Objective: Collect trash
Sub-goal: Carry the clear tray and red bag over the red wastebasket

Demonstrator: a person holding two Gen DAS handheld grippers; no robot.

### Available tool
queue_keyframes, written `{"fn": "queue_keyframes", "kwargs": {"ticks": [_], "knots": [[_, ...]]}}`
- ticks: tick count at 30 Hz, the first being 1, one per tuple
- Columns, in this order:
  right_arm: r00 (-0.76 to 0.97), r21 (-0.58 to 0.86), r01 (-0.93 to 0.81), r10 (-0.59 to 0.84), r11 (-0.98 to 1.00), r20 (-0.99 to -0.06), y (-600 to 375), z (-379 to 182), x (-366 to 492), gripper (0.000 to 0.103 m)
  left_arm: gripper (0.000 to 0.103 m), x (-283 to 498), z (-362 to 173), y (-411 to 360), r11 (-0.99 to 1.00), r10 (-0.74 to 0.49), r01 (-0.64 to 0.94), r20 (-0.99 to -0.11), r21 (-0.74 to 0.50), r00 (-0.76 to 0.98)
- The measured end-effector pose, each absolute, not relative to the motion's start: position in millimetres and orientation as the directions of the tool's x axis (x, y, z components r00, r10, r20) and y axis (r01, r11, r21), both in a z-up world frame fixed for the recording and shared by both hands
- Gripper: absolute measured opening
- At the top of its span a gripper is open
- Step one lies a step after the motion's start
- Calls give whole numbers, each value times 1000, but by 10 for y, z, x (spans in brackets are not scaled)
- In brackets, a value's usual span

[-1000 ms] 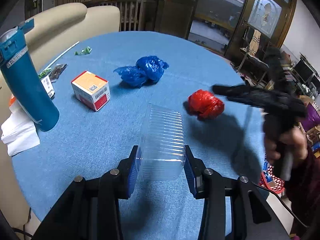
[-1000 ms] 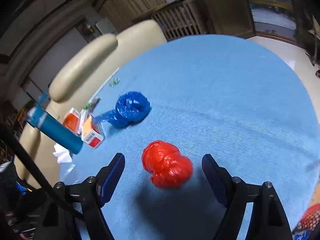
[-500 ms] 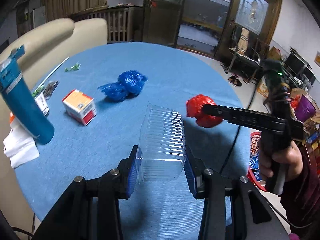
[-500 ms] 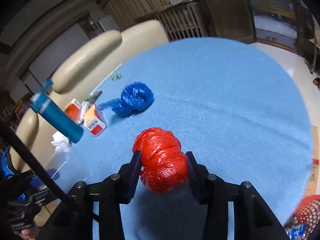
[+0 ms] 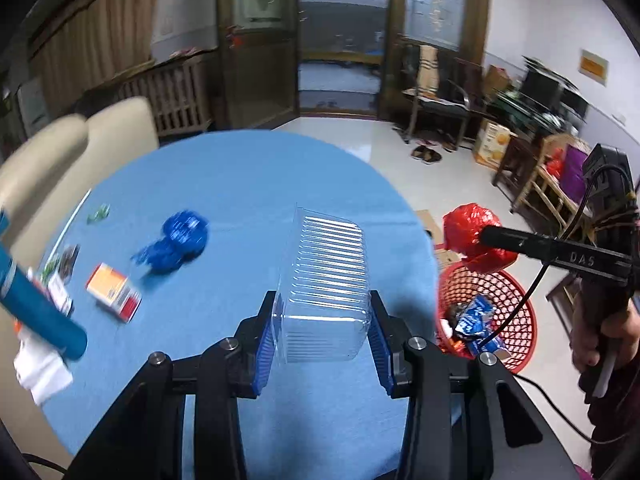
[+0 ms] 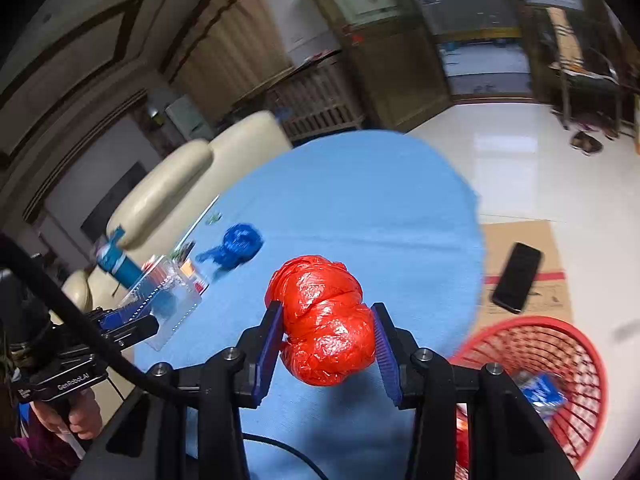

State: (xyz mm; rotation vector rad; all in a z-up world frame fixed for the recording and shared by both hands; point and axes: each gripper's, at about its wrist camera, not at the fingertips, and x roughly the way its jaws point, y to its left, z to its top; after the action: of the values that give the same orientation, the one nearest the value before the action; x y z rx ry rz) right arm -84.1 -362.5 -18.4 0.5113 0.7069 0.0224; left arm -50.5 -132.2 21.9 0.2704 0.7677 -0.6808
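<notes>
left gripper (image 5: 324,332): closed on clear plastic tray (image 5: 326,280), pads on its two long sides; held off the blue table (image 5: 240,168), likely so it clears the edge on the way to the bin
right gripper (image 6: 326,340): clamped on red bag wad (image 6: 324,320), squeezed at its waist; in the left view it hangs just above the red basket (image 5: 500,292) at 3 o'clock, apparently for dropping
remaining trash: blue bag wad (image 5: 180,240) at 9 o'clock on table, small box (image 5: 114,290) nearer, teal bottle (image 5: 36,304) at far left
hard to read: table items smeared by blur; basket contents partly hidden; whether bottle and box count as trash, cannot tell
</notes>
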Motion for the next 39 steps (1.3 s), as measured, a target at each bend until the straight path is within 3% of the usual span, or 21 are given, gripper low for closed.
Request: {"fn": "queue_keyframes", "kwargs": {"ticks": [16, 39], "knots": [[834, 491, 322, 3, 810, -552, -4514, 198, -1772, 46, 44, -787, 478, -2156, 669, -489, 737, -689, 97, 534], [817, 523, 364, 5, 770, -576, -4811, 47, -2059, 47, 44, -1108, 374, -2684, 581, -480, 795, -716, 173, 506]]}}
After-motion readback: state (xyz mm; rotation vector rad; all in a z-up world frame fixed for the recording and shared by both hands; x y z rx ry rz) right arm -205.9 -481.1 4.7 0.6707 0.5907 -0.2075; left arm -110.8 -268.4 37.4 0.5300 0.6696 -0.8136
